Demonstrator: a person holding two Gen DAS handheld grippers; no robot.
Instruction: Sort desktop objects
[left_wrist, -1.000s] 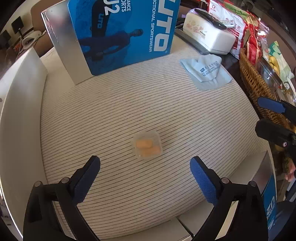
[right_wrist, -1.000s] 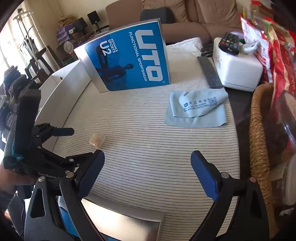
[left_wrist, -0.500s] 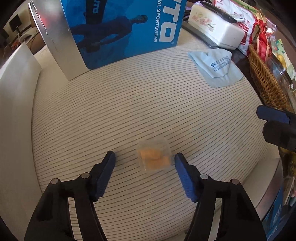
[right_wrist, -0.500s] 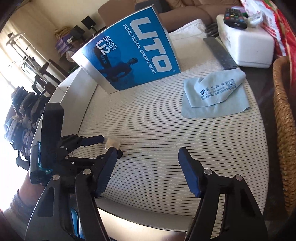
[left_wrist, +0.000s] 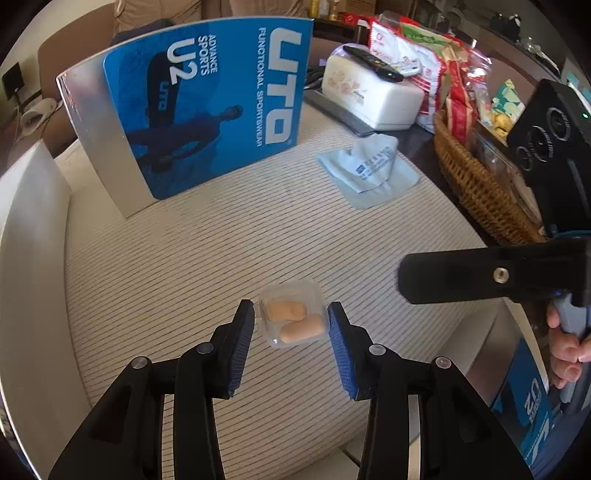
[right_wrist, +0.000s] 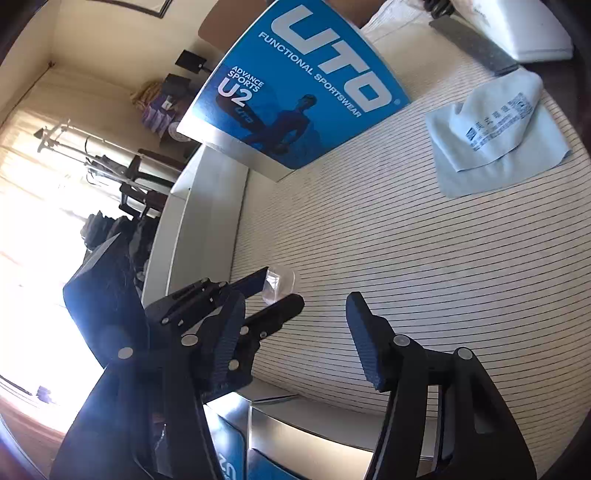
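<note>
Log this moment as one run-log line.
left gripper: closing around earplug case | right gripper: closing, empty | cloth: untouched on mat

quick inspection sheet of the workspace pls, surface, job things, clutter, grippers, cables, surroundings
surface: striped mat, white trays along its edges
job's things: clear earplug case between the left gripper's pads; blue cloth lying crumpled on the mat
clutter: upright UTO box, white tissue box with a remote on top, wicker basket, snack packets
grippers: left gripper closing on the case, pads at its sides; right gripper closing, nothing between its jaws
cables: dark cords behind the UTO box, unclear
surroundings: sofa behind, bright window at one side
</note>
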